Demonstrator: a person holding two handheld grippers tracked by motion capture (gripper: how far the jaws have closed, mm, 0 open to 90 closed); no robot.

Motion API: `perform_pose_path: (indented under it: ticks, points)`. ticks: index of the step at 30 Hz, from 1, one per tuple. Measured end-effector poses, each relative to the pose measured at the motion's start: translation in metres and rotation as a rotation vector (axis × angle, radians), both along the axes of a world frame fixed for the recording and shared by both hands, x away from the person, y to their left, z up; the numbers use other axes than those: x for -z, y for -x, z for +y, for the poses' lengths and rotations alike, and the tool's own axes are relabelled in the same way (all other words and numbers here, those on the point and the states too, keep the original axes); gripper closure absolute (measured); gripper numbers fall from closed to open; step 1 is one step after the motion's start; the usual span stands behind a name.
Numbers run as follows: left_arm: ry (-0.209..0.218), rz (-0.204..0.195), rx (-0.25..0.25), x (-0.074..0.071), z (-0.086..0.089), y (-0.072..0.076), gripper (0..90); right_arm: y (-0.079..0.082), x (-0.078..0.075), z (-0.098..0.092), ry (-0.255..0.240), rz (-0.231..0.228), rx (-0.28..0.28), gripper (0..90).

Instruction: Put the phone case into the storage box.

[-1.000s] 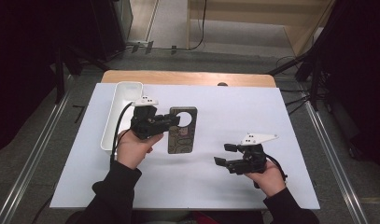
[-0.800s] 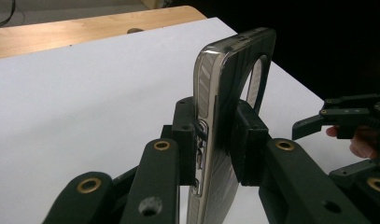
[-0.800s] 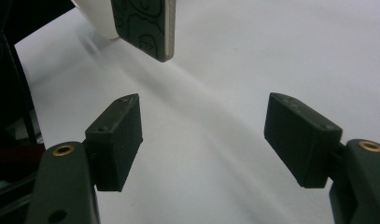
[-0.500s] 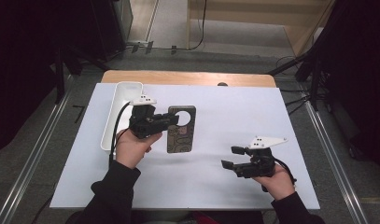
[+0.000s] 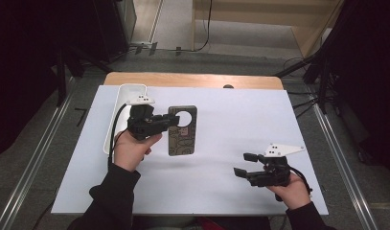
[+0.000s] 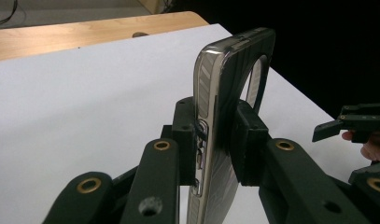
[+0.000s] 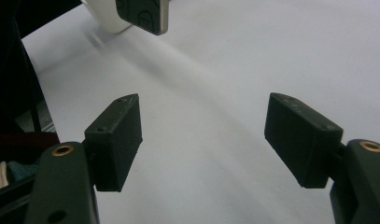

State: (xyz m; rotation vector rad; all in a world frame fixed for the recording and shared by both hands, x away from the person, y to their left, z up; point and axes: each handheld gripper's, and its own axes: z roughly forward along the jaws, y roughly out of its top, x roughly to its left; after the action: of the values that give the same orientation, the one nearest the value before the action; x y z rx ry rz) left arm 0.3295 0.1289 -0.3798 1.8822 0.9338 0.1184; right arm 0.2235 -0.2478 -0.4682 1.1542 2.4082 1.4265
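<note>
The phone case (image 5: 183,130) is sitting between the pads of the left gripper (image 5: 169,121), clamped by its edge; in the left gripper view the two black pads are pressing on both faces of the case (image 6: 218,116), which is standing on edge above the white sheet (image 5: 221,115). From above, the case is hanging over the left middle of the sheet, just right of the white tray (image 5: 123,103), and whether its lower end is touching the sheet is hard to tell. So the pick-up looks done. The right gripper (image 5: 244,164) is hovering well apart, near the front right of the sheet, its jaws spread and gripping nothing, with bare sheet between its pads (image 7: 117,140). Judging from this, what is remaining is bringing the second gripper in or setting the case somewhere, perhaps in the tray.
</note>
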Motion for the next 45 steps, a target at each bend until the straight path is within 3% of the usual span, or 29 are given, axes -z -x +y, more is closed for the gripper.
perform_pose_path:
  ticks: [12, 45]
  points:
    - [0.015, 0.009, -0.016, -0.008, 0.014, -0.004, 73.8, 0.008, 0.004, -0.012, -0.006, 0.008, 0.020, 26.5]
    - [0.017, -0.005, -0.054, -0.028, 0.049, -0.010, 73.9, 0.008, 0.009, -0.013, -0.005, 0.014, 0.019, 26.5]
